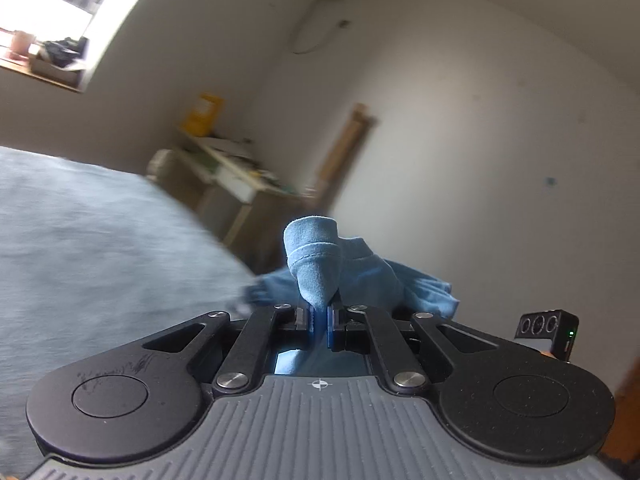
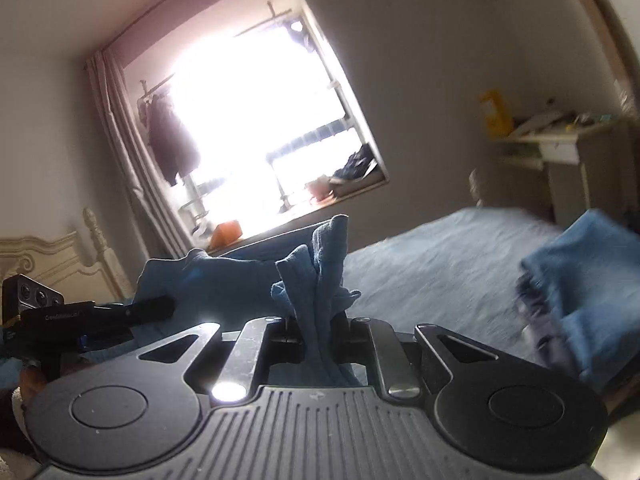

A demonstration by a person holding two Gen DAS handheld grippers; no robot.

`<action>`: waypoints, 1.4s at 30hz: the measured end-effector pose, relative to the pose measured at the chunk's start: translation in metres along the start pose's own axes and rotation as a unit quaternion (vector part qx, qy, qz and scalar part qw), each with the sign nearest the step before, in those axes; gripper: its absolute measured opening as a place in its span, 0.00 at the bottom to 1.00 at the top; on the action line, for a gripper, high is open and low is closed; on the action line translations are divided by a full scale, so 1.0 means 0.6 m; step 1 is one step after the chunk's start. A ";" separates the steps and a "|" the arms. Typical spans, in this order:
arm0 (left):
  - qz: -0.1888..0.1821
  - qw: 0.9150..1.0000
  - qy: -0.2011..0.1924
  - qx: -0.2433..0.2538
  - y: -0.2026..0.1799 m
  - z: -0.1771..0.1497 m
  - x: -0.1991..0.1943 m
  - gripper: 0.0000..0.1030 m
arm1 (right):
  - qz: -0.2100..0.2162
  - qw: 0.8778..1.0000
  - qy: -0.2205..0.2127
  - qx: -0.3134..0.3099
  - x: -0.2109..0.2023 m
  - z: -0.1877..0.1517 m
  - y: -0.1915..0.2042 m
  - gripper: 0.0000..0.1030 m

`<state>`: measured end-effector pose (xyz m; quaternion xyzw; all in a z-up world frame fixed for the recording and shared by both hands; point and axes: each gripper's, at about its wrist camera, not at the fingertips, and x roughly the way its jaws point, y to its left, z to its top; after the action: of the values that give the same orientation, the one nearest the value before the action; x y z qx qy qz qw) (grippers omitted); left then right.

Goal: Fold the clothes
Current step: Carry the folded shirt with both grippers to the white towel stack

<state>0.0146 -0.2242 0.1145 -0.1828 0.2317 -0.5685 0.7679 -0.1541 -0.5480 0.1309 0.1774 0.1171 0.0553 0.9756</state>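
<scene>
A light blue garment [image 1: 316, 256] is pinched between the blue pads of my left gripper [image 1: 319, 312], which is shut on it. A hemmed fold stands up above the fingertips and more cloth trails off to the right. In the right wrist view my right gripper [image 2: 318, 320] is shut on a bunched, twisted part of the blue garment [image 2: 320, 276]. Both grippers are lifted above the bed and point roughly level. The left gripper [image 2: 120, 312] shows as a black shape at the left of the right wrist view, with blue cloth behind it.
A bed with a blue-grey cover [image 1: 100, 248] lies below. Another blue cloth [image 2: 580, 280], blurred, sits at the bed's right edge. A desk with clutter [image 1: 240, 176] stands against the wall. There are also a bright window [image 2: 256, 128] and a cream headboard [image 2: 60, 256].
</scene>
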 end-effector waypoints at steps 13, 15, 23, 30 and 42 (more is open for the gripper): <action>-0.307 0.944 0.096 -0.077 -0.217 -0.132 0.253 0.03 | -0.288 0.947 -0.034 -0.138 -0.351 0.097 -0.035 0.12; -0.317 0.935 0.126 -0.096 -0.235 -0.171 0.286 0.03 | -0.315 0.938 -0.023 -0.142 -0.368 0.085 -0.050 0.12; -0.308 0.921 0.202 -0.127 -0.273 -0.305 0.368 0.03 | -0.344 0.935 -0.006 -0.086 -0.402 0.016 -0.163 0.12; -0.247 0.936 0.187 -0.166 -0.198 -0.298 0.401 0.02 | -0.304 0.947 0.052 -0.091 -0.317 -0.006 -0.252 0.12; -0.070 0.949 0.170 -0.258 0.035 -0.330 0.467 0.02 | -0.250 0.937 0.227 -0.088 -0.018 -0.068 -0.380 0.12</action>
<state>-0.0115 -0.4898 -0.1016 -0.2905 0.4843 -0.5641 0.6023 -0.1595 -0.7484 0.0139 0.0380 0.3710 -0.1418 0.9170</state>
